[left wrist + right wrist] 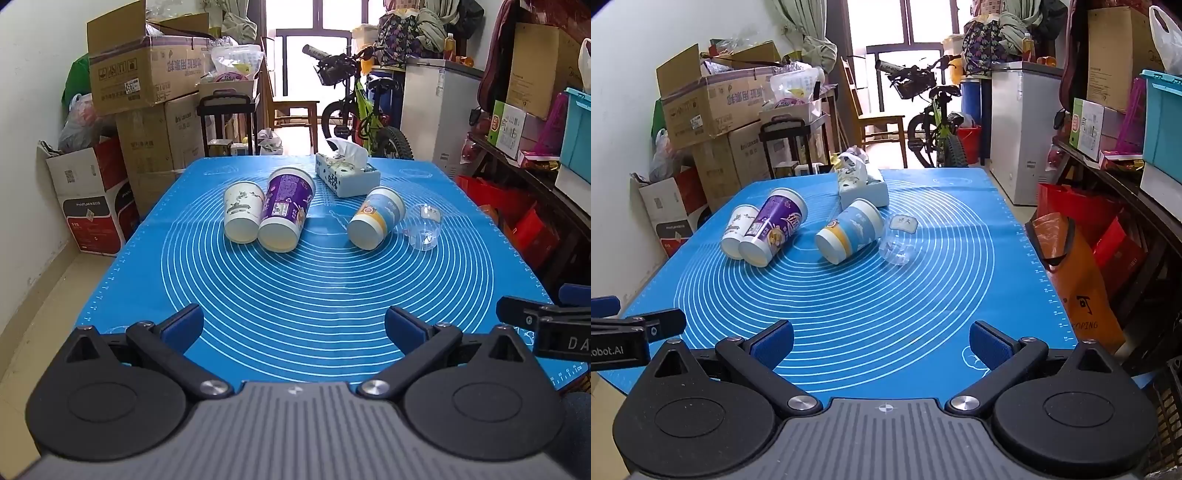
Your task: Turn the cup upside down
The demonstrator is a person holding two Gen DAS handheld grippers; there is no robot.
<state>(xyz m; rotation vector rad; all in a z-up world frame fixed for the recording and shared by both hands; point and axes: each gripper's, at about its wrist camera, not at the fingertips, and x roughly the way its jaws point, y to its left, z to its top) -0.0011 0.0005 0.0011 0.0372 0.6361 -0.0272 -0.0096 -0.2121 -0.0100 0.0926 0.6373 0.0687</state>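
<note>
Several cups lie on their sides on the blue mat (295,295), bases toward me. In the left wrist view they are a white cup (242,214), a purple cup (284,210), a blue and yellow cup (375,218) and a clear plastic cup (424,227). In the right wrist view they are the white cup (737,230), purple cup (774,230), blue and yellow cup (847,230) and clear cup (897,240). My left gripper (293,326) is open and empty above the mat's near edge. My right gripper (881,343) is open and empty, to the right of the left one.
A tissue box (347,171) stands behind the cups, also in the right wrist view (862,186). Cardboard boxes (144,81) pile up left of the table. A bicycle (364,110) and white freezer (436,107) stand behind it. Shelves and an orange bag (1078,280) are on the right.
</note>
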